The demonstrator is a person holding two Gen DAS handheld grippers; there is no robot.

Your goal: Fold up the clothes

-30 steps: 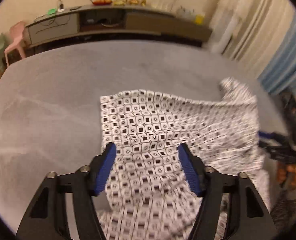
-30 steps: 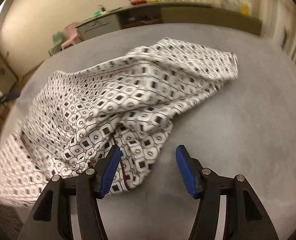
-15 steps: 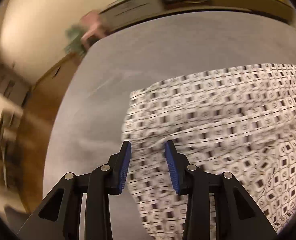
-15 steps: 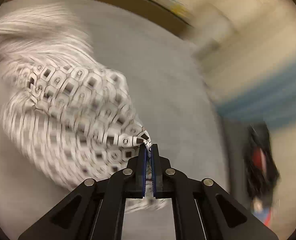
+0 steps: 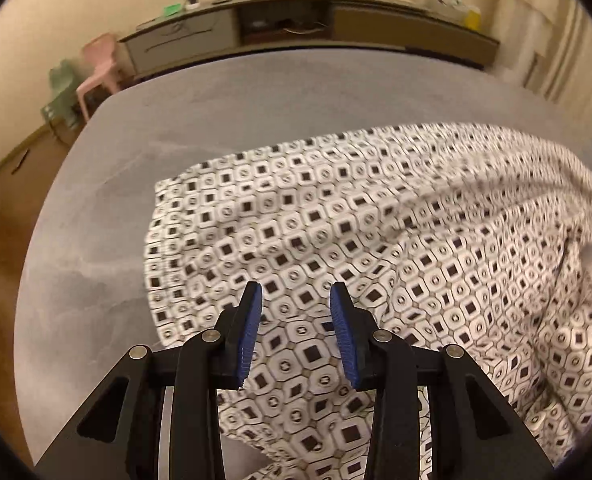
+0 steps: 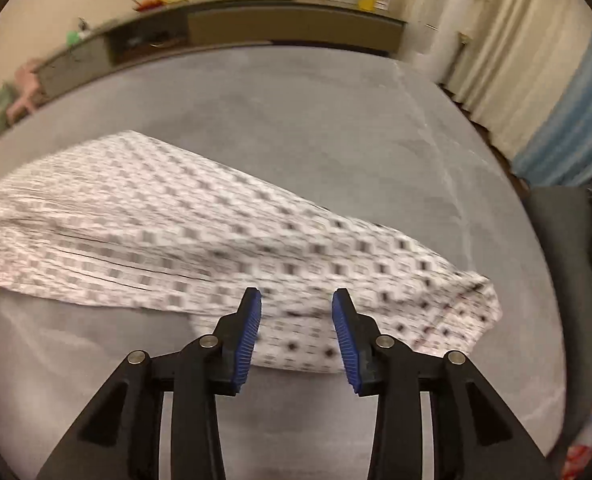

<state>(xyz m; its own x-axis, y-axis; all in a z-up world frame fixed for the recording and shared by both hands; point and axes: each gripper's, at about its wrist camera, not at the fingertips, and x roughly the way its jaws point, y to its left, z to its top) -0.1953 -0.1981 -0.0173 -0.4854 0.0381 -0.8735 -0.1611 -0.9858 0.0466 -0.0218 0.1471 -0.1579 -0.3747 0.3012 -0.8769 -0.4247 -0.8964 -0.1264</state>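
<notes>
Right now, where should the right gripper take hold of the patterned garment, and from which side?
Probably the corner of the patterned garment nearest the right gripper, coming in from the bare grey surface on the near side. There the edge lies free, giving the fingers a hem to slip under. Its jaws are opening, with cloth behind the gap, not pinched.

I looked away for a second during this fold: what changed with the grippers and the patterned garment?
The right gripper pinched the patterned garment, pulled it sideways, and is opening now, letting go. The left gripper narrowed over the cloth without clamping. The garment remains on the grey surface.
</notes>
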